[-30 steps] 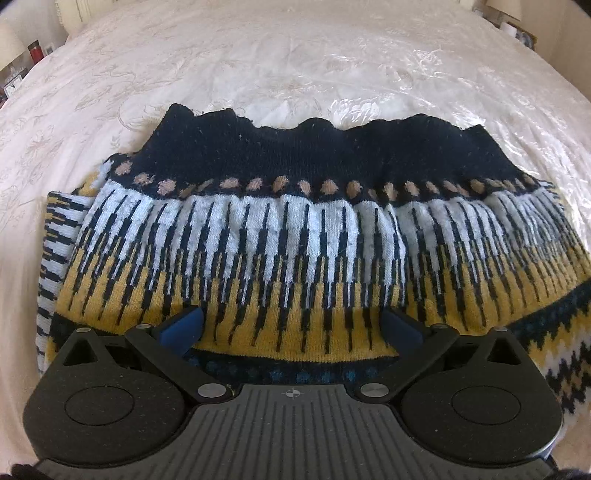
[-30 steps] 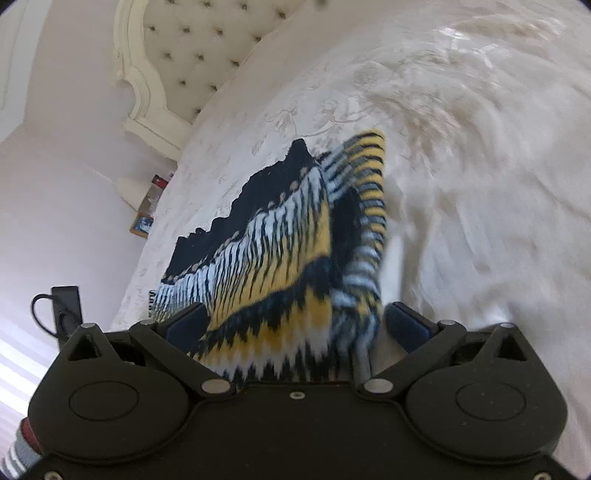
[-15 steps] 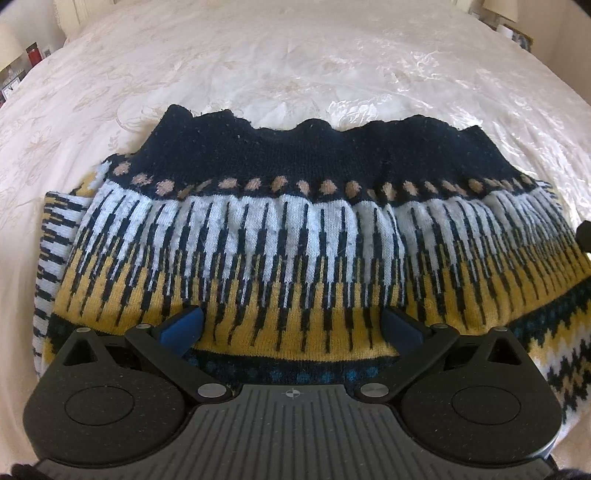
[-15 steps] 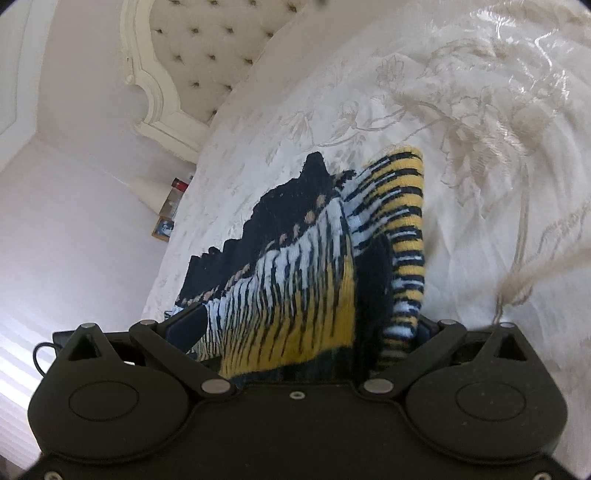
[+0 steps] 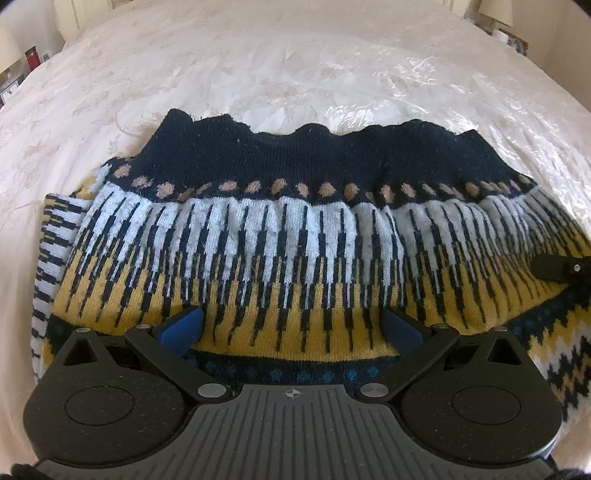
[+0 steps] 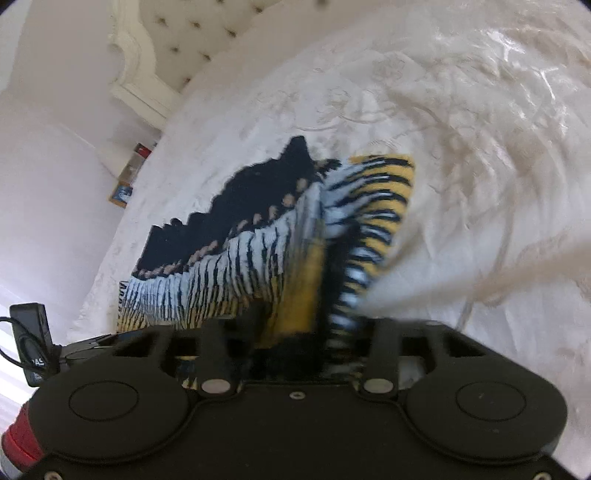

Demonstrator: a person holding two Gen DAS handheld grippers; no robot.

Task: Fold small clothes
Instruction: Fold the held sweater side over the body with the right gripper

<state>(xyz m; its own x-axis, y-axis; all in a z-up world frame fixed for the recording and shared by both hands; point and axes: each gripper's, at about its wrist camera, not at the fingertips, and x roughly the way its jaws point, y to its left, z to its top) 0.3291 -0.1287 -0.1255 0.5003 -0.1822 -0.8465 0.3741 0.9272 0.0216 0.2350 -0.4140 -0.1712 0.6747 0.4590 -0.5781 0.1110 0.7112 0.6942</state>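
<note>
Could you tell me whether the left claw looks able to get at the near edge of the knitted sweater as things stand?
Probably yes. The left claw hangs open right over the sweater, its blue pads straddling the yellow band, with nothing between. The right claw, closing on the sweater's side edge, is well off to the right.

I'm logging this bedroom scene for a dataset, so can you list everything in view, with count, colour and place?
knitted garment: one, navy, white, yellow with tan dots, lying on the bed; its right edge bunched between the right gripper's jaws.
bedspread: one, cream, patterned, under the garment.
headboard: one, cream, tufted, at the bed's far end in the right wrist view.
red item: one, beside the bed at far left; too small to identify.
lamp: one, pale shade, far right corner.
left gripper: one, black with blue pads, jaws open, over the garment's near edge.
right gripper: one, black, jaws closing on the garment's edge.
</note>
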